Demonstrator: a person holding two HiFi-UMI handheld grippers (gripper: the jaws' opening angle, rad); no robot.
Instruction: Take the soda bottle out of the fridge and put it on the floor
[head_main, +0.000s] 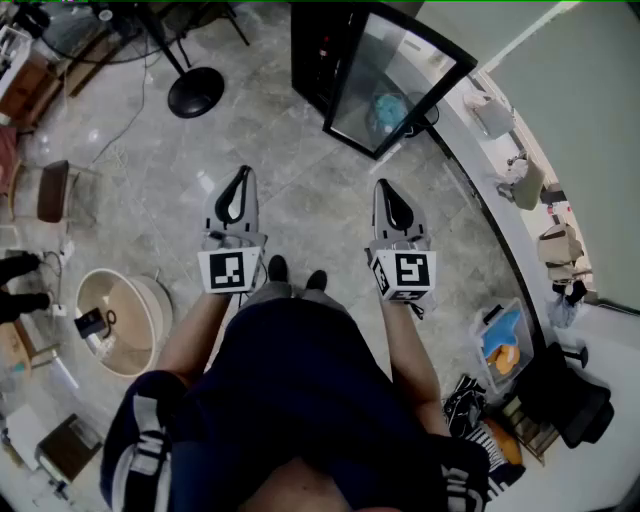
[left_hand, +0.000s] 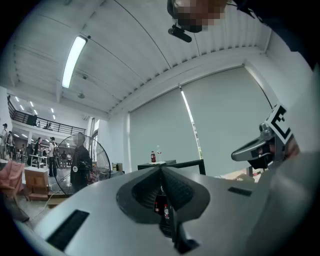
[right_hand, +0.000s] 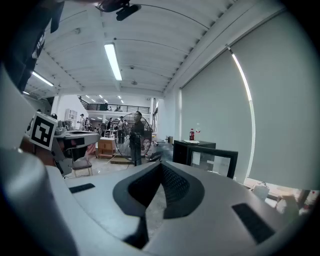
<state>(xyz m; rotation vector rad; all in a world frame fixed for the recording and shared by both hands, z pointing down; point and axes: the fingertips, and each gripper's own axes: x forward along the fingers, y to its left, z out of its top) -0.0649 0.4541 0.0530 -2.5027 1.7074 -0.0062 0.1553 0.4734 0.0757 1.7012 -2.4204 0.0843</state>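
Note:
A black fridge (head_main: 318, 48) stands ahead of me on the floor, its glass door (head_main: 395, 85) swung open to the right. In the head view no bottle can be made out. In the left gripper view, two small red-labelled bottles (left_hand: 157, 206) show through the slit below the jaw tips. Another dark soda bottle (right_hand: 191, 134) stands on top of the fridge (right_hand: 197, 149); it also shows in the left gripper view, bottle (left_hand: 153, 156). My left gripper (head_main: 243, 173) and right gripper (head_main: 384, 184) are held side by side at waist height, well short of the fridge, both shut and empty.
A fan's round black base (head_main: 195, 92) sits on the floor left of the fridge, and the large fan (left_hand: 80, 167) has a person in front of it. A round tub (head_main: 140, 300) lies at my left. Bags and a bin (head_main: 500, 345) line the wall on the right.

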